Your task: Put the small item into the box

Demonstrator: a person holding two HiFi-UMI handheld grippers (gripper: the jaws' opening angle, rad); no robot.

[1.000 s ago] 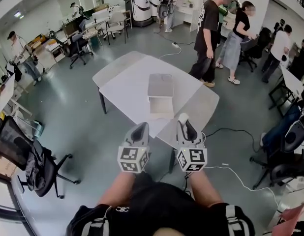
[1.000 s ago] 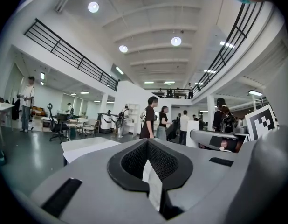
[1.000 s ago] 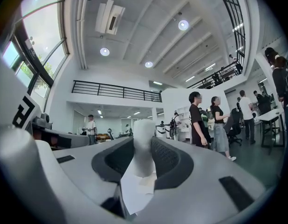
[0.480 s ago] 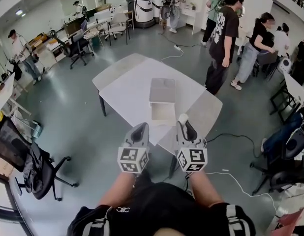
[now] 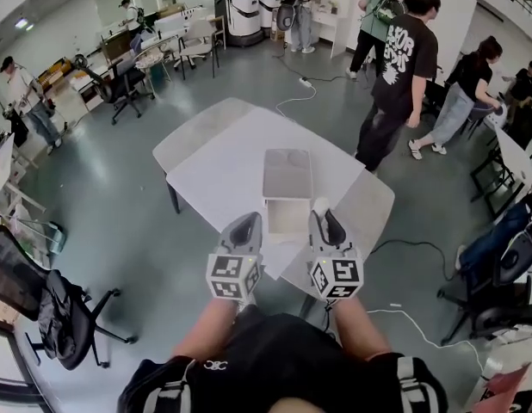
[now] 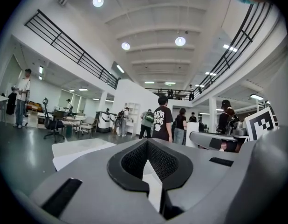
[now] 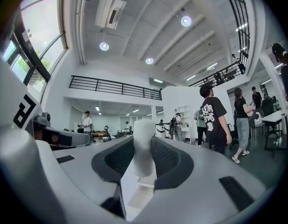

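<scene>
A white table (image 5: pixel 210 166) carries an open white box (image 5: pixel 287 216) with its lid (image 5: pixel 287 173) laid back on the far side. My right gripper (image 5: pixel 322 212) hovers at the table's near edge, just right of the box, shut on a small white cylindrical item (image 5: pixel 319 204). In the right gripper view the item (image 7: pixel 144 146) stands upright between the dark pads, with the box (image 7: pixel 140 196) below it. My left gripper (image 5: pixel 245 224) is held beside the right one, left of the box. Its jaws meet at the tip, and nothing is in the left gripper (image 6: pixel 145 143).
Several people (image 5: pixel 404 67) stand beyond the table's right side. A black office chair (image 5: pixel 64 308) is at the left and another chair (image 5: pixel 498 274) at the right. A cable (image 5: pixel 412 246) runs over the floor. Desks and machines line the far wall.
The table and box have come closer and lower in the head view. The person in the black shirt has walked right and turned away. Both grippers keep their places in the view.
</scene>
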